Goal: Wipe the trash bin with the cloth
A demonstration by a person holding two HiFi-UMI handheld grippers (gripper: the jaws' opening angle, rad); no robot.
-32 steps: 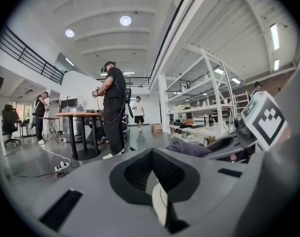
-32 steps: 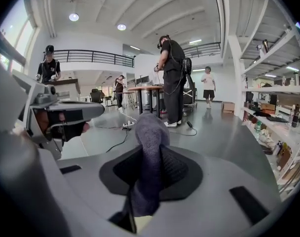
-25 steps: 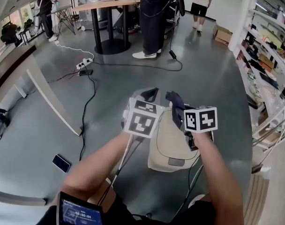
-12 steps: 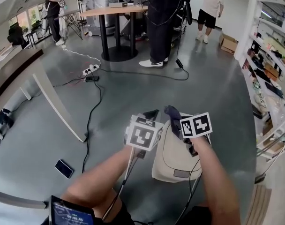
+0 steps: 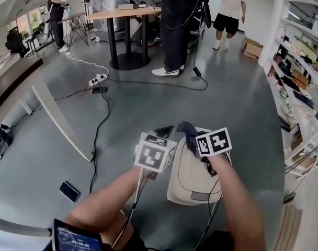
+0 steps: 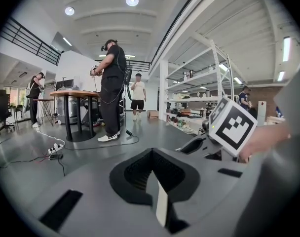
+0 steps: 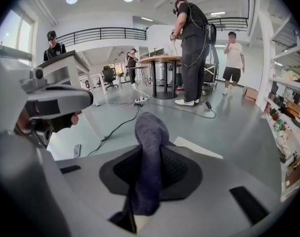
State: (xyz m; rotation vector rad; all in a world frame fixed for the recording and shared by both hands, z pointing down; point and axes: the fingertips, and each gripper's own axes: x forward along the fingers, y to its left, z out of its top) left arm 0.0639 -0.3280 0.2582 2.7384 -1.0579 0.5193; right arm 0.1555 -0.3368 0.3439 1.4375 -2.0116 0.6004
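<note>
A beige trash bin with a flat lid stands on the grey floor just in front of me. My right gripper hovers over the bin's far edge, shut on a dark blue-grey cloth. In the right gripper view the cloth sticks up from between the jaws, with a pale corner of the bin beyond it. My left gripper hangs beside the bin's far left corner. Its jaws are shut on nothing, and the right gripper's marker cube shows to its right.
Black cables and a power strip trail across the floor to the left. A phone lies on the floor at lower left. A slanted white desk leg stands left. A pedestal table and a standing person are ahead. Shelves line the right.
The head view has tipped slightly. Both grippers keep their places over the bin's far end, and the cloth stays held in the right one.
</note>
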